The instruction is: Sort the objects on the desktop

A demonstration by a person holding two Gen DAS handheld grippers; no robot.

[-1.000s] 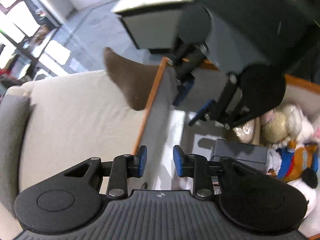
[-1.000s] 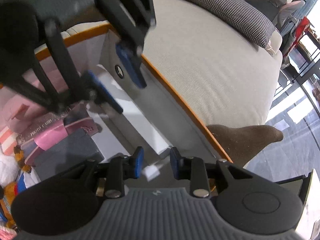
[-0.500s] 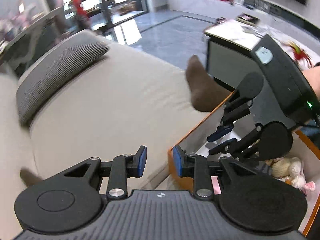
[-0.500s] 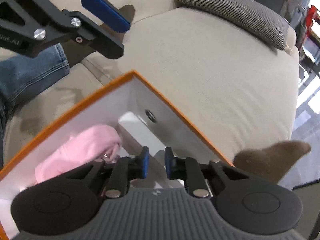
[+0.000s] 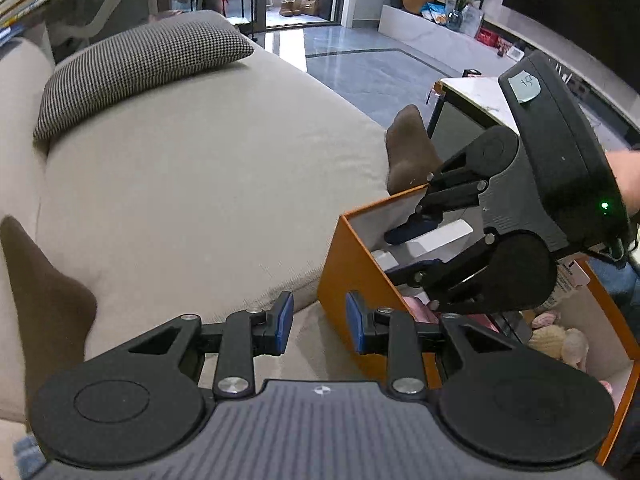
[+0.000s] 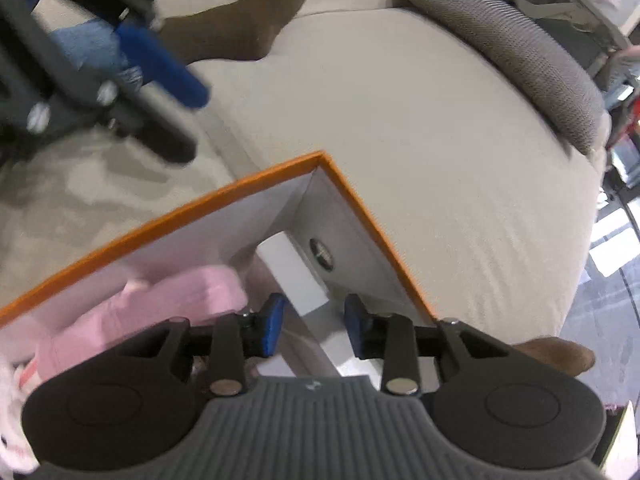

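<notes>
An orange box with white inner walls (image 5: 352, 264) (image 6: 248, 188) sits on a beige sofa. Inside it are a white rectangular box (image 6: 296, 276) (image 5: 436, 238), a pink soft item (image 6: 160, 308) and plush toys (image 5: 556, 340). My right gripper (image 6: 314, 324) (image 5: 412, 248) is open over the box's corner, its fingers on either side of the white box without gripping it. My left gripper (image 5: 319, 322) is open and empty, outside the box near its orange corner.
A houndstooth cushion (image 5: 136, 68) (image 6: 508, 52) lies at the sofa's far end. A person's brown-socked feet (image 5: 408, 152) (image 6: 240, 28) rest on the sofa beside the box. A side table (image 5: 472, 96) stands beyond it.
My right gripper's jaws have opened wider above the white box. My left gripper has pulled back and out of the box, now over the sofa beside it.
</notes>
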